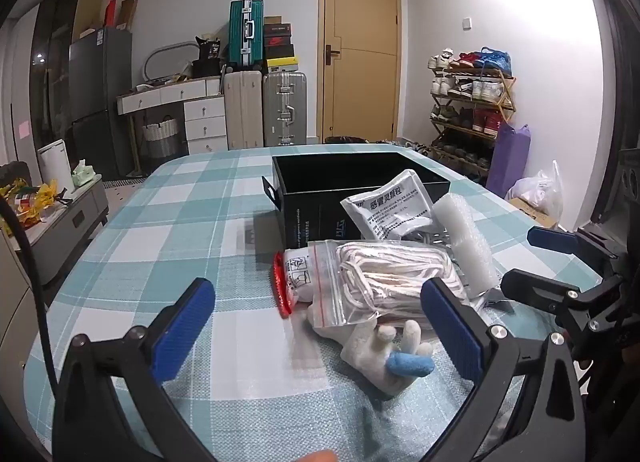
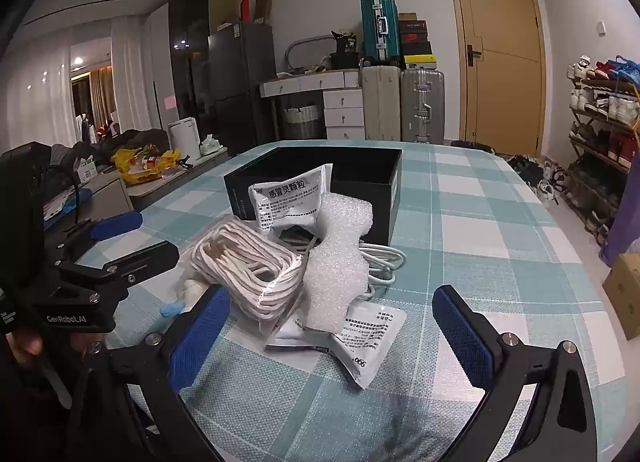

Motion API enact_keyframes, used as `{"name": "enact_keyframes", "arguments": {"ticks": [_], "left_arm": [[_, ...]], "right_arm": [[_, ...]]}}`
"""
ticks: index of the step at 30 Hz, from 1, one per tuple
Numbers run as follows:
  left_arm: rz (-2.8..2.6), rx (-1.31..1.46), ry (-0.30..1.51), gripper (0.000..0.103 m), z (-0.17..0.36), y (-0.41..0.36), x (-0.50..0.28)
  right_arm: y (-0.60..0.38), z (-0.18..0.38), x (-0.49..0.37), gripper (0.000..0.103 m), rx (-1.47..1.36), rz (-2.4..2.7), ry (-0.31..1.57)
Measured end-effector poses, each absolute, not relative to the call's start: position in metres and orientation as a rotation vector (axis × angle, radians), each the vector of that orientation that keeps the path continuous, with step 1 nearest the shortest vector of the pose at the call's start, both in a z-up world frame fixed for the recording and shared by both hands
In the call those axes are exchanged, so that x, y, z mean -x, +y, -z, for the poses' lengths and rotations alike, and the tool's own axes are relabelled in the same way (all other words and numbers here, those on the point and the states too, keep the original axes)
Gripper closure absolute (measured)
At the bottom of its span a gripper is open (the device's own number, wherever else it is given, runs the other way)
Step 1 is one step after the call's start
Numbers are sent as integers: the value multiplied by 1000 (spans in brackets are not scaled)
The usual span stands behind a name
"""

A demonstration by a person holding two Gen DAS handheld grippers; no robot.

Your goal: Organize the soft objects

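Two blue-padded grippers, left (image 1: 316,326) and right (image 2: 332,334), are held wide open and empty while every soft item is left outside the open black box (image 1: 352,166).

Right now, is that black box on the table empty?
Seemingly empty: the black box shows only bare dark walls inside, though its floor is hidden.

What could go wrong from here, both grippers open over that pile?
1. The foam sheet lies over the white cable and a sachet; lifting it may drag them.
2. The rope bag overlaps the glove; the left gripper could pinch both.
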State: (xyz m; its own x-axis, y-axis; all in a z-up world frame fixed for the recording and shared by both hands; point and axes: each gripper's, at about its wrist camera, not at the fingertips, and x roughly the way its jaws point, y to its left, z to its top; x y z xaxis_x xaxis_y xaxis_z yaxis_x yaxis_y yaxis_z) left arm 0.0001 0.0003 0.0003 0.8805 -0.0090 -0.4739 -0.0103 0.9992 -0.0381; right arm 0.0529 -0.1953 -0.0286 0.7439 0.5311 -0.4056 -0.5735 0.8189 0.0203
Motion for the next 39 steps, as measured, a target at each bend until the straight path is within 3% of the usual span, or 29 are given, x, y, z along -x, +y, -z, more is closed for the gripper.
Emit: {"name": "enact_keyframes", "arguments": {"ticks": [39], "left_arm": [[-8, 38, 482, 0, -2, 0, 2]], "right_arm": [[-195, 29, -54, 0, 106, -607, 423]]}}
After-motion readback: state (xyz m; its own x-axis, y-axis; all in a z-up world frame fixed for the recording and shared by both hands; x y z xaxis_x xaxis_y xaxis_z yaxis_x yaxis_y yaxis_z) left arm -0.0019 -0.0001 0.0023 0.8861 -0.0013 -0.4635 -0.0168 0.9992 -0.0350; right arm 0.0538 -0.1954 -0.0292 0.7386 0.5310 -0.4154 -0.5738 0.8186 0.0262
